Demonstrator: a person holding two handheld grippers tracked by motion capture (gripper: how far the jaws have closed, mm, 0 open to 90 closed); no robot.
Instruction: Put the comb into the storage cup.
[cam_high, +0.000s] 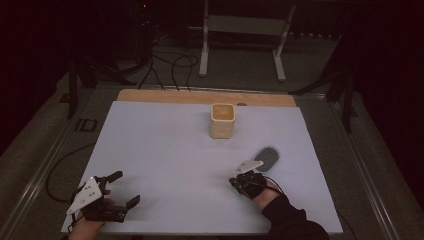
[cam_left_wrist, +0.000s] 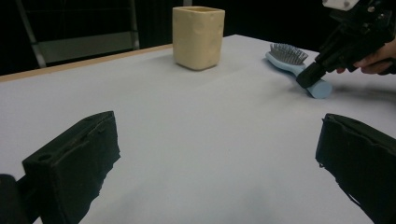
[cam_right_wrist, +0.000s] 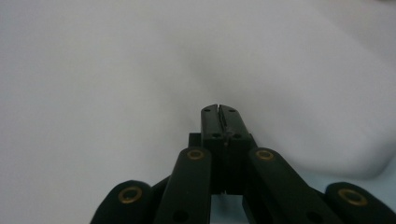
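Two grippers, one hairbrush: the right gripper (cam_high: 246, 182) sits with its jaws pressed flat together on nothing, tip at the brush handle; the left gripper (cam_high: 116, 191) rests wide apart and empty near the table's front edge.

Just ahead of the right gripper's tip lies the blue hairbrush (cam_left_wrist: 294, 65), flat on the white table cover (cam_high: 165, 150), bristles up, handle end touching or just beside that tip. Its long axis runs away from the right gripper and slightly to its right, head far, handle near. It looks like light, stiff plastic, smooth and probably a bit slippery on the handle, so the best hold is likely across the handle, clear of the bristles. Farther out, well beyond the brush, stands an upright cream square cup (cam_high: 222, 120).
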